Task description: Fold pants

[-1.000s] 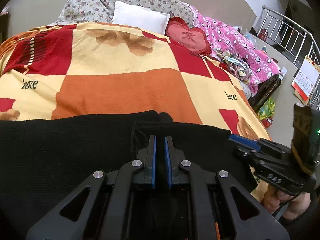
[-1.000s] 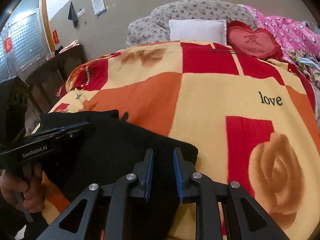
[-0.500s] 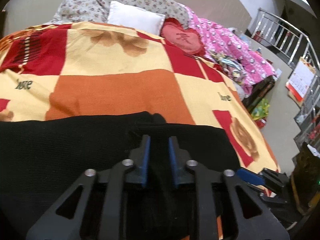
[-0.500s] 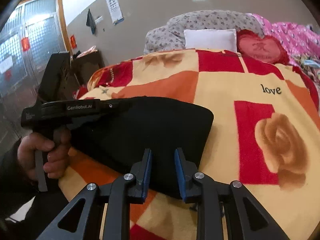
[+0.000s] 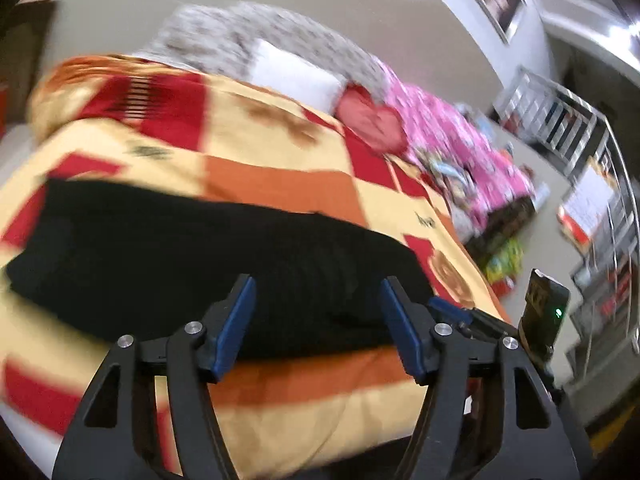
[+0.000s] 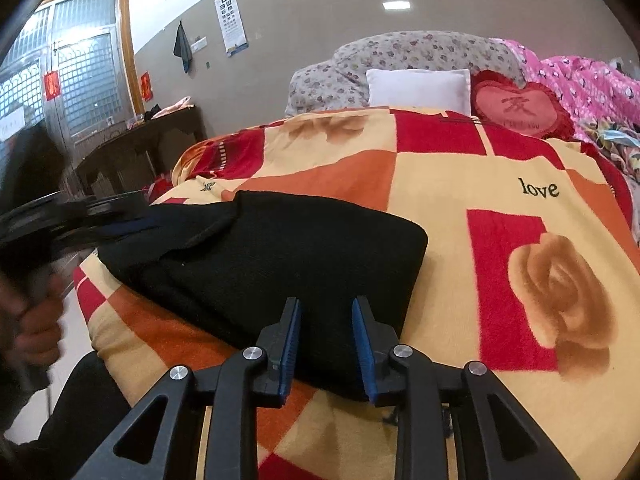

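The black pants (image 5: 192, 264) lie folded flat across the near part of the patterned blanket (image 5: 280, 184); they also show in the right wrist view (image 6: 304, 256). My left gripper (image 5: 316, 320) is wide open and empty, raised just above the pants' near edge. My right gripper (image 6: 326, 340) has its jaws apart, over the near right corner of the pants, holding nothing. The left gripper appears blurred at the left of the right wrist view (image 6: 80, 216). The right gripper shows at the lower right of the left wrist view (image 5: 480, 320).
A white pillow (image 6: 418, 86), a red heart cushion (image 6: 516, 108) and a flowered quilt (image 6: 400, 56) lie at the head of the bed. A pink quilt (image 6: 588, 88) is at the right. A dark table (image 6: 140, 148) stands left of the bed.
My left gripper has opened wide, let go of the pants and pulled back fast. My right gripper has opened a little and drawn back. The pants now lie flat on the blanket.
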